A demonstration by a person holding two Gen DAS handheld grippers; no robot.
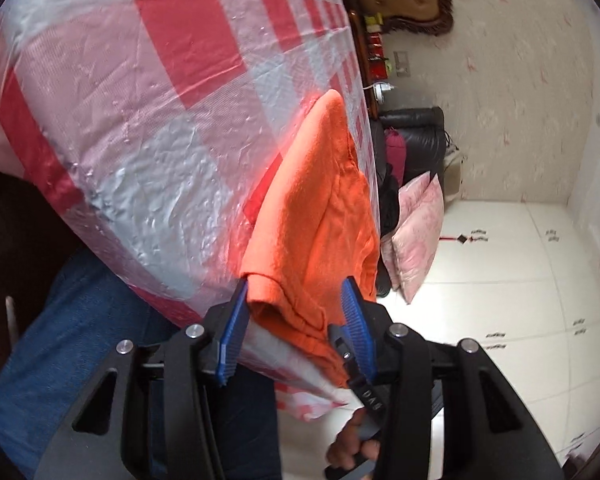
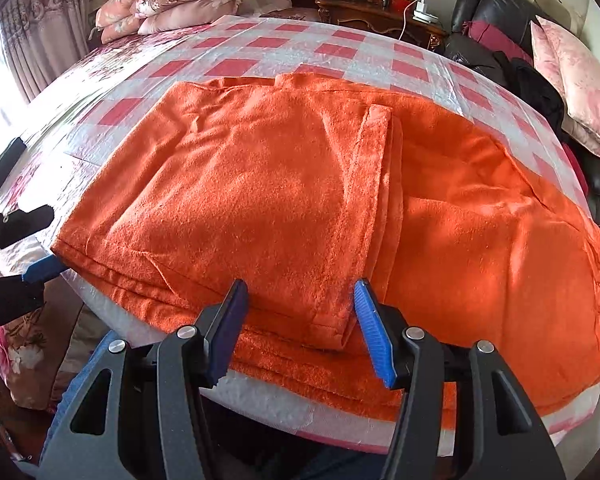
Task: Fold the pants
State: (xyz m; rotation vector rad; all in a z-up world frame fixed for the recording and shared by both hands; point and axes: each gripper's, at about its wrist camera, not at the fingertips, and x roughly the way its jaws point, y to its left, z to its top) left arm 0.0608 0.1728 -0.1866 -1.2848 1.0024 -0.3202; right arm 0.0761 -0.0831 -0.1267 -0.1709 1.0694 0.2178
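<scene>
The orange fleece pants lie on the red-and-white checked sheet of the bed, with the legs folded over onto the rest. My right gripper is open, its blue pads on either side of the near folded corner. My left gripper is open at the pants' left edge, seen side-on, with the hem between its pads. The left gripper's blue pad also shows at the left of the right wrist view.
Pillows lie at the head of the bed. A wooden nightstand and a black leather chair with pink cushions stand to the right. White tiled floor lies beside the bed. A person's jeans-clad leg is close.
</scene>
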